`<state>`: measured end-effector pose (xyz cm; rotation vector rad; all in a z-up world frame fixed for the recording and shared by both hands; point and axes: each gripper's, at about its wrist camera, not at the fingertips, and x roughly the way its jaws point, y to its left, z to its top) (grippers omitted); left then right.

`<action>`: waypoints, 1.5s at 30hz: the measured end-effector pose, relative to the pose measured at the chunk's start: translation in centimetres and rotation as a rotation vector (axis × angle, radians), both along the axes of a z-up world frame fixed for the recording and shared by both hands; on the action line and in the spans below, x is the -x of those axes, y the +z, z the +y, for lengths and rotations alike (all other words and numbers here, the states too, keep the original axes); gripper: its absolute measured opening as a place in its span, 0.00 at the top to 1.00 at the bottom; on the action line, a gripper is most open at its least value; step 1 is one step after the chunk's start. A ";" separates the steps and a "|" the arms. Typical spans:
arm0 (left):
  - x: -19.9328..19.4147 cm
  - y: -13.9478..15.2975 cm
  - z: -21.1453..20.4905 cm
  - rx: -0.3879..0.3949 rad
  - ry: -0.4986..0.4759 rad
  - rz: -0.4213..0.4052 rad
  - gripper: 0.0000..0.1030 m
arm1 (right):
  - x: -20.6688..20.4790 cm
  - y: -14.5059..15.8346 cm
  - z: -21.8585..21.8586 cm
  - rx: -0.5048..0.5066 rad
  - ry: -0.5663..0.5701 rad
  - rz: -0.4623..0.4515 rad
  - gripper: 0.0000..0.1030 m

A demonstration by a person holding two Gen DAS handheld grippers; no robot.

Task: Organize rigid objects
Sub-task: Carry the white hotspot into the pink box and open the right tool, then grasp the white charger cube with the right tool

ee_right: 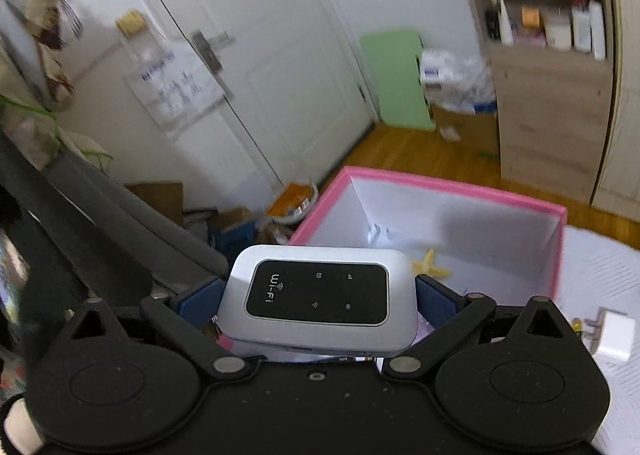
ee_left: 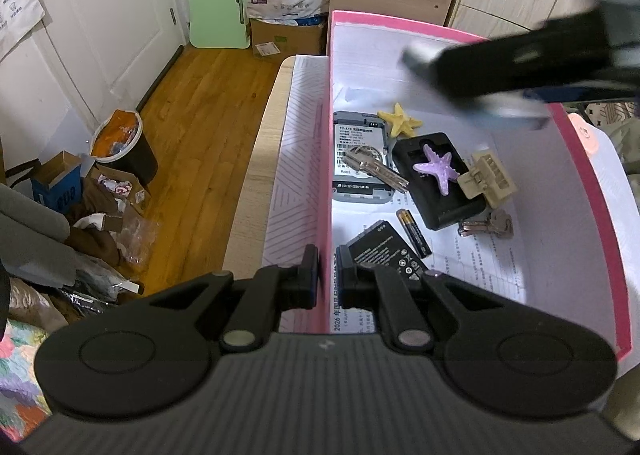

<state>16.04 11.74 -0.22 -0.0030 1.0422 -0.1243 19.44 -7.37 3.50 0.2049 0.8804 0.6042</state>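
**A silver pocket Wi-Fi router was held over the pink box while the box wall was pinched.**

The pink-rimmed, white-lined cardboard box (ee_left: 592, 183) filled the centre and right of the left wrist view, its near wall clamped between the narrowed jaws of the left gripper (ee_left: 327, 269) at lower centre. The right gripper (ee_right: 318, 297), at lower centre of its own view, was closed on the silver rounded plastic Wi-Fi router with a glossy black face (ee_right: 318, 297), gripped by its two short ends above the box's near edge. The router was judged light, rigid and smooth-shelled, so likely to slip; the flat ends seemed the safest hold. Inside the box lay a grey router back shell (ee_left: 358, 153), a black charger cradle (ee_left: 438, 183), a purple starfish (ee_left: 436, 169) and a yellow starfish (ee_left: 400, 121).
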 end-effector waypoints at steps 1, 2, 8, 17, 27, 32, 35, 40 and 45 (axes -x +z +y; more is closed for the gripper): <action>-0.1 0.0 -0.1 -0.003 -0.004 0.004 0.93 | -0.6 -0.6 0.3 0.014 -0.005 0.013 0.01; -0.1 0.1 0.0 -0.001 -0.003 0.008 0.93 | -1.2 -1.1 0.6 0.035 -0.006 0.026 0.01; -0.3 0.0 0.0 -0.001 -0.006 0.012 0.93 | -4.1 -3.6 1.9 0.076 -0.060 0.095 0.01; -0.1 0.1 0.6 0.019 -0.010 0.011 0.93 | -6.7 -6.8 4.1 0.173 -0.121 0.168 0.01; -0.3 0.1 0.2 -0.002 -0.034 0.012 0.93 | -7.0 -6.7 3.3 0.191 -0.095 0.172 0.01; -0.5 0.1 0.4 0.014 -0.030 0.023 0.93 | -6.1 -4.4 2.5 0.139 -0.073 0.095 0.01; -0.6 0.2 0.5 0.019 -0.032 0.029 0.93 | -5.1 -3.5 1.8 0.106 -0.060 0.077 0.01; -0.7 0.3 0.2 0.003 -0.043 0.032 0.93 | -2.1 -1.2 -1.0 0.009 -0.030 0.054 0.01; -0.5 0.3 -0.2 -0.017 -0.054 0.022 0.93 | 2.2 2.1 -5.7 0.023 -0.033 -0.047 0.01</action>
